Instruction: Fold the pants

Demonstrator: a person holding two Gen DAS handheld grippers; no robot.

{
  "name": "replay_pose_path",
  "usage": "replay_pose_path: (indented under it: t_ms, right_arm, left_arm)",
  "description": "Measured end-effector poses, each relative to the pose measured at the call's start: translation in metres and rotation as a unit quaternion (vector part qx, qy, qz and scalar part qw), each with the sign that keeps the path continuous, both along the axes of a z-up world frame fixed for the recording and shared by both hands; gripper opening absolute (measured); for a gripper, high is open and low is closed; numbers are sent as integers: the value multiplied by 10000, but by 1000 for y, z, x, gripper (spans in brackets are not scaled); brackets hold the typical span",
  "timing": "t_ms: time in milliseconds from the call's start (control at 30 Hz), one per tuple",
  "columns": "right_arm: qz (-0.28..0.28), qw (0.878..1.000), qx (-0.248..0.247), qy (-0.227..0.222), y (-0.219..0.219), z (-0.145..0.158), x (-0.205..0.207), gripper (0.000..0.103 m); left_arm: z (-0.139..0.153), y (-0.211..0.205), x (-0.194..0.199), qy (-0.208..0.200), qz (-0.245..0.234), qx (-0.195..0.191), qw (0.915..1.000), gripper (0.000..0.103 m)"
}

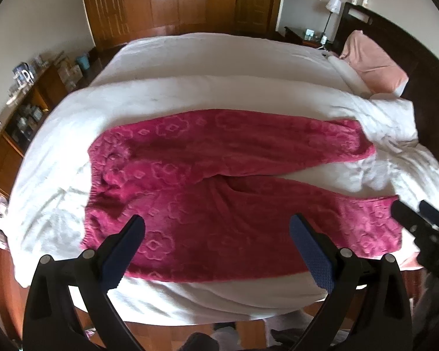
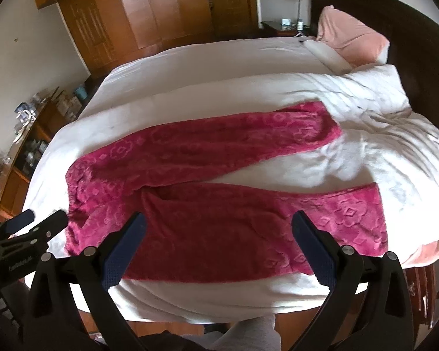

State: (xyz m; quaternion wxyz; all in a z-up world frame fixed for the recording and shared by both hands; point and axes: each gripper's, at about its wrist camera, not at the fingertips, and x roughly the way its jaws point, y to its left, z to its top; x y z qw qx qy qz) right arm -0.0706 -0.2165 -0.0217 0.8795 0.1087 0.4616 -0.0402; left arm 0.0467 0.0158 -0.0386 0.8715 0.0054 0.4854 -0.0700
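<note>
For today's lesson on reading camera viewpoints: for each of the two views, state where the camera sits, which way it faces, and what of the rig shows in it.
Left wrist: on the left gripper, facing across the bed at the pants' waistband half; its open fingers show, the right gripper at the right edge.
Right wrist: on the right gripper, facing the leg half; its open fingers show, the left gripper at the left edge.
Shared: pants, bed, pink pillow, wardrobe.
</note>
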Motion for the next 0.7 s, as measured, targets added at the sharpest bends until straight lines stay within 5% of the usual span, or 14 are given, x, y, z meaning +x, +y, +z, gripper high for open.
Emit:
replay_pose_path:
  t_ms: [133,467,700]
  right_arm:
    - [250,9994,227,-38,3,1,4,100]
    - [415,9978,488,138,-9,-8,17,100]
    - [234,9974,599,318,-43,-22,31,100]
  left_arm:
    - [3,5,1,-8,-22,-579,9983,98]
    - [-7,-15,16,294,107,-419,9986,98]
    - [-34,-36,40,847,133,-658,9941,98]
